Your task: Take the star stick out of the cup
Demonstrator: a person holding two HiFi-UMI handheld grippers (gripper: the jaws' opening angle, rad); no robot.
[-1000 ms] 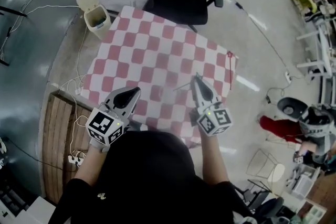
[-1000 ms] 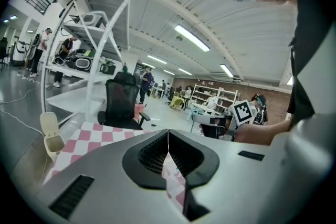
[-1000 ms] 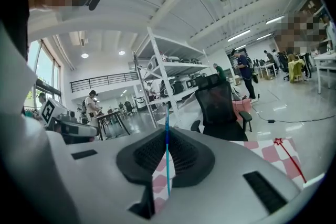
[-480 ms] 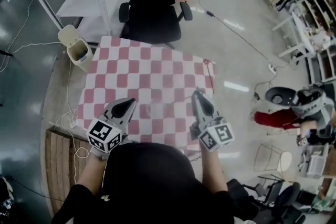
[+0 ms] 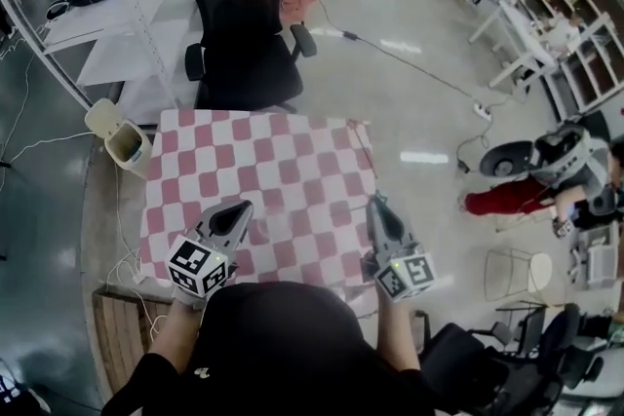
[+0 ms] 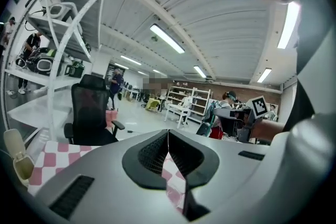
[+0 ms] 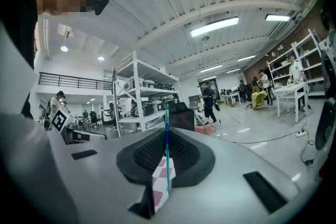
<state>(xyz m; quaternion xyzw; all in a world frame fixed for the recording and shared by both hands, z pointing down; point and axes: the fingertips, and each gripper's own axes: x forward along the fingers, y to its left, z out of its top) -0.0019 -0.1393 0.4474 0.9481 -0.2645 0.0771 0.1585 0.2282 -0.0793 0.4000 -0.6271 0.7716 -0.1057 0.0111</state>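
Where the right gripper [image 7: 167, 136] looks along its own jaws, they are clamped on the thin blue star stick [image 7: 167, 113], which stands upright between them and points toward 12 o'clock; its star end cannot be made out. The left gripper [image 6: 168, 139] has its jaws pressed together with nothing in them. In the head view both hang above the red-and-white checked table [image 5: 292, 146], the left at 7 o'clock and the right at 5 o'clock. A black office chair [image 5: 244, 24] stands at the table's 12 o'clock.
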